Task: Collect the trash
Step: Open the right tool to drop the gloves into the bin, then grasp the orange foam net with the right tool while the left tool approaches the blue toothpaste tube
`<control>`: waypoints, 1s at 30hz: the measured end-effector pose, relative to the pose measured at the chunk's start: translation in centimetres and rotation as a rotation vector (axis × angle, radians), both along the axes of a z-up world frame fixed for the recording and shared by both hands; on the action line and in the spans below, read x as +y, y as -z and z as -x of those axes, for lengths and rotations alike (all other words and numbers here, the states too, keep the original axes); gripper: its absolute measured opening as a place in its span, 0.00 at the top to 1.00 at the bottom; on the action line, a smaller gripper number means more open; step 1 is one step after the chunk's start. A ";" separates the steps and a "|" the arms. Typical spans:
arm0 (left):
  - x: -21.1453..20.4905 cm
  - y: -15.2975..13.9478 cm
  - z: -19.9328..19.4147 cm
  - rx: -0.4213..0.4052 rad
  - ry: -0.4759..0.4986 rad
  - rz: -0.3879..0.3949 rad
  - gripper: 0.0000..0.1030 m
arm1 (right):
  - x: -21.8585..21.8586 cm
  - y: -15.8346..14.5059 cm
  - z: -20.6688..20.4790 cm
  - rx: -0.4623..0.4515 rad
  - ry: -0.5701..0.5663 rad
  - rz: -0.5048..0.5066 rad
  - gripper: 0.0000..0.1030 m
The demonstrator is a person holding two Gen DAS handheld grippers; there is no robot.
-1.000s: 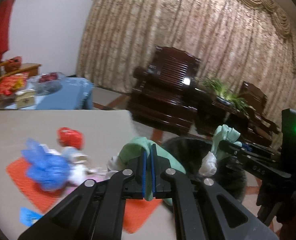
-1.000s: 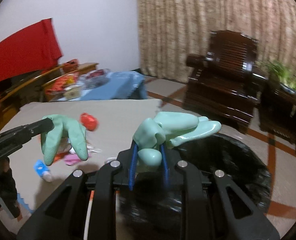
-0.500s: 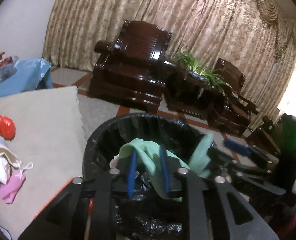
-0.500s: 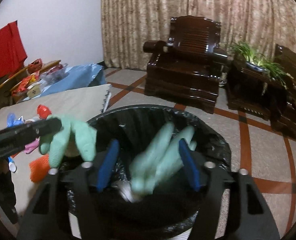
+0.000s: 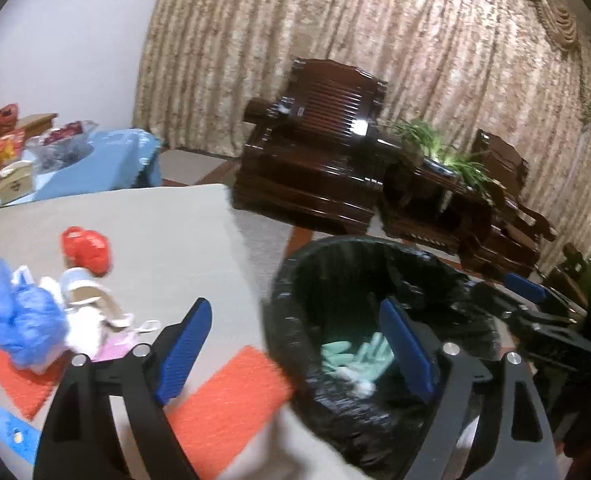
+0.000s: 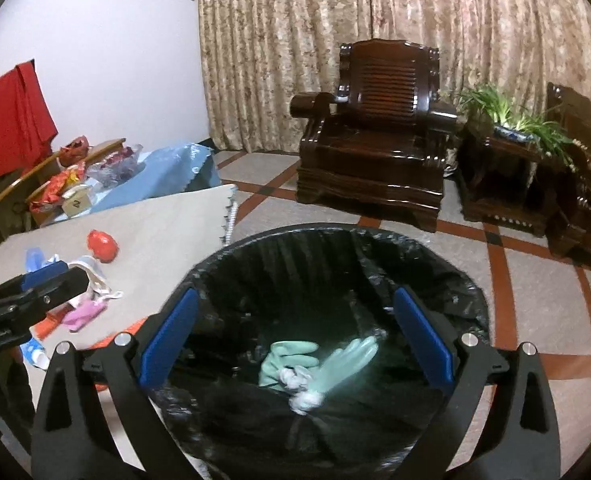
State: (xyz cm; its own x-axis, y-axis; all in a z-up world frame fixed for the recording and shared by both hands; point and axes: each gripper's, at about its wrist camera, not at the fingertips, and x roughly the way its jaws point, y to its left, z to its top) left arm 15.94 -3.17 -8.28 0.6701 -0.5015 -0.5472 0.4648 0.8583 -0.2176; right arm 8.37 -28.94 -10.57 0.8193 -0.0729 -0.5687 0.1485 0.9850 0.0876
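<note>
So we're at a low table (image 6: 167,232) with a plain beige cloth over it, and its right edge sits just beside the trash bin (image 6: 447,280), which is lined with a black bag. The room behind is all patterned curtains (image 6: 335,20), a dark wooden armchair (image 6: 375,152) and a side stand with a green plant (image 6: 511,116) on it. The floor is pale tile with red stripes, and there's plenty of bare floor between the bin and the armchair.

Both green rubber gloves (image 6: 319,360) are lying at the bottom of the bin with a wad of white paper (image 6: 303,396). Our right gripper (image 6: 295,336) hangs over the bin mouth, jaws spreading apart with nothing pinched between the blue pads. Our left gripper (image 5: 295,348) straddles the table edge and the bin rim, jaws also spreading, nothing in them either.

Still on the table: a red crumpled bag (image 5: 85,250), a blue plastic bag (image 5: 23,320), a paper cup (image 5: 91,300), something pink (image 6: 83,312) and orange mesh mats (image 5: 223,404) near the front edge. The far half of the cloth is bare
</note>
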 end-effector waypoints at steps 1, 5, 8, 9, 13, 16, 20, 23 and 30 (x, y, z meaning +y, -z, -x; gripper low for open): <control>0.6 0.0 0.1 -0.006 -0.015 -0.006 0.18 | 0.7 0.1 -0.1 0.000 -0.014 0.007 0.08; 4.0 0.0 0.9 -0.045 -0.097 -0.051 0.15 | 3.2 0.1 -0.6 -0.004 -0.076 0.000 0.08; 7.0 0.3 1.6 -0.056 -0.166 -0.083 0.13 | 6.1 0.0 -1.0 -0.012 -0.152 -0.018 0.08; 8.0 0.5 1.8 -0.057 -0.191 -0.097 0.13 | 7.3 0.1 -1.1 -0.016 -0.185 -0.025 0.08; 10.9 1.4 2.7 -0.054 -0.262 -0.144 0.13 | 12.8 0.9 -1.7 0.010 -0.342 -0.041 0.08; 12.8 2.3 3.2 -0.040 -0.306 -0.169 0.13 | 16.0 2.1 -2.0 0.050 -0.418 -0.036 0.08; 15.3 3.6 4.1 -0.016 -0.357 -0.195 0.13 | 19.1 4.3 -2.6 0.108 -0.474 -0.011 0.08; 17.0 4.5 4.4 0.001 -0.386 -0.206 0.13 | 20.3 5.8 -3.4 0.141 -0.482 0.006 0.08; 18.0 6.4 4.7 0.041 -0.400 -0.227 0.13 | 21.4 8.8 -5.1 0.208 -0.475 0.040 0.08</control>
